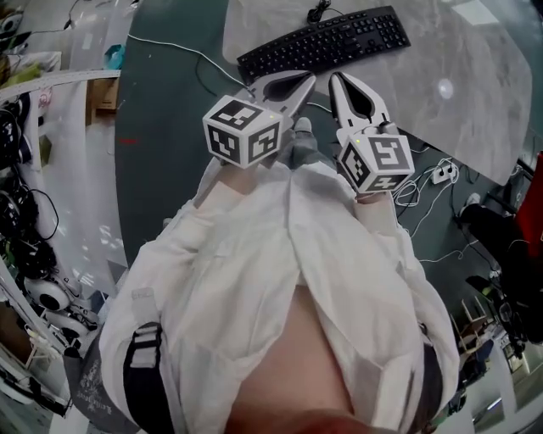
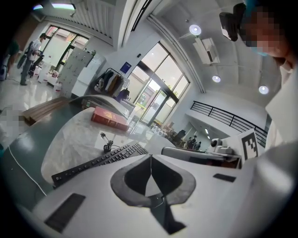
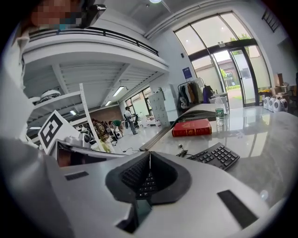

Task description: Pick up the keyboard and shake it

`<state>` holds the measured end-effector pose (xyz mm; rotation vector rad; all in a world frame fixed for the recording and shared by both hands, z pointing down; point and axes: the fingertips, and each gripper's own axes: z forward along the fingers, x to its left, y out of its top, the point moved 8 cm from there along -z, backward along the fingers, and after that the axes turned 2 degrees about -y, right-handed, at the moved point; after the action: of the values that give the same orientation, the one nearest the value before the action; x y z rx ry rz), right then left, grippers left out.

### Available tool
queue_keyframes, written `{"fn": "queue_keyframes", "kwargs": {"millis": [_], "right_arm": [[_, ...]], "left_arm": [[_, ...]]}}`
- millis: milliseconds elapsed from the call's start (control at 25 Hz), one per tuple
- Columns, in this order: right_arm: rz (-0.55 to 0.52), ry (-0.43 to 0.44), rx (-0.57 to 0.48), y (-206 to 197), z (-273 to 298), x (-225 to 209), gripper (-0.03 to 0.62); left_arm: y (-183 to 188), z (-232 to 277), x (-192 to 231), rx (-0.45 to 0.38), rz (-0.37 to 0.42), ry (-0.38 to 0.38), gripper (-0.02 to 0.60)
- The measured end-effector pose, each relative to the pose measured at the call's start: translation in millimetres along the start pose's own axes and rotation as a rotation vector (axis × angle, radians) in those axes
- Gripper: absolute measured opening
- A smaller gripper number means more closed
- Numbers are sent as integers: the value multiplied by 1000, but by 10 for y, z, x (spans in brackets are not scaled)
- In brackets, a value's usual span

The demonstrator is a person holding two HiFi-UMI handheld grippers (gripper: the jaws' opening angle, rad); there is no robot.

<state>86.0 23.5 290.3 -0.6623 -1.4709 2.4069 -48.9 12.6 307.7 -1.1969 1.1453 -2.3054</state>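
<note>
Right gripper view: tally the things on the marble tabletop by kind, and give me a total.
keyboard: 1
book: 1
bottle: 1
Total: 3

The black keyboard [image 1: 327, 42] lies flat, keys up, on the pale marble worktop [image 1: 462, 93], slanted along its near edge, its cable [image 1: 319, 12] apparently coiled at its far side.
</note>
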Motion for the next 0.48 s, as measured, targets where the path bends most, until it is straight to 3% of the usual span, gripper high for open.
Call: {"fn": "queue_keyframes", "kwargs": {"millis": [480], "right_arm": [[-9, 102, 78, -231, 350, 150, 29]], "left_arm": [[-217, -201, 390, -8, -66, 125, 14]]}}
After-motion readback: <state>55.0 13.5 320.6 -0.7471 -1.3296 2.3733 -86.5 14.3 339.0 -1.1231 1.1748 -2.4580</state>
